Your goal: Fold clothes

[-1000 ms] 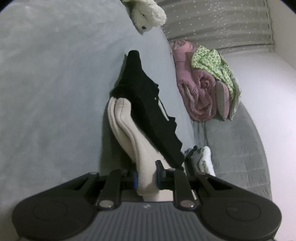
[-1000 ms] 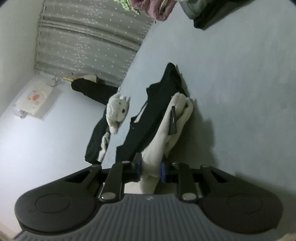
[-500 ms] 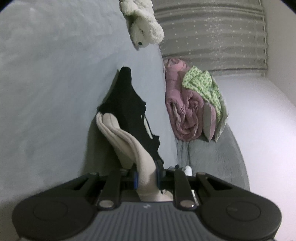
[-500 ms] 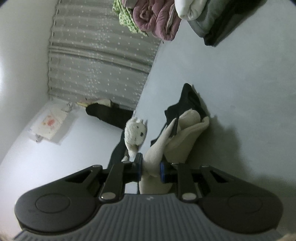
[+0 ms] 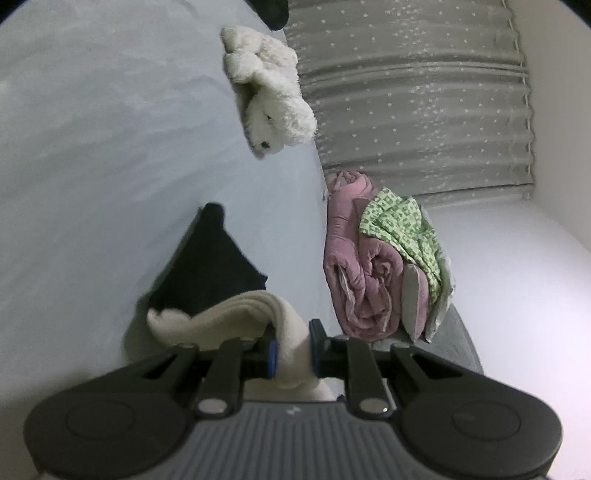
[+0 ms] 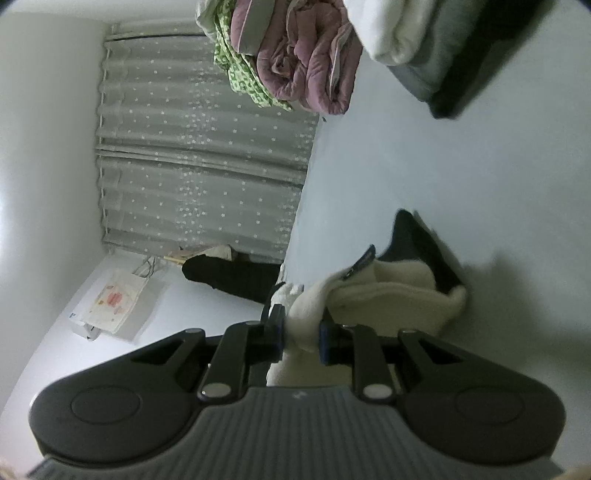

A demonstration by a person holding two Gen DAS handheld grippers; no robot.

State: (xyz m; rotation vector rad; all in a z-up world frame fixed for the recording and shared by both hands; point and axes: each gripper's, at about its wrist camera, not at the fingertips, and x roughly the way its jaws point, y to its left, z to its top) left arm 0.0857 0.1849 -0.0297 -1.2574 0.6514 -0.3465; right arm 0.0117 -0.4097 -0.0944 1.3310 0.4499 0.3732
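Left gripper [image 5: 291,350] and right gripper [image 6: 302,334] each clamped a thick cream fleece edge of one garment [image 5: 221,321], its black outer face [image 5: 210,266] trailing on the pale bed [image 5: 92,166]. The fold appeared only begun: the cloth was bunched, not flat. Beyond lay a fluffy white plush toy [image 5: 269,103], a rolled pink quilt [image 5: 362,280] and starred grey curtain [image 5: 424,110].

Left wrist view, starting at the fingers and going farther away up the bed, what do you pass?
Cream fleece garment pinched in the left gripper → black garment → white plush toy → a dark item at the top edge.
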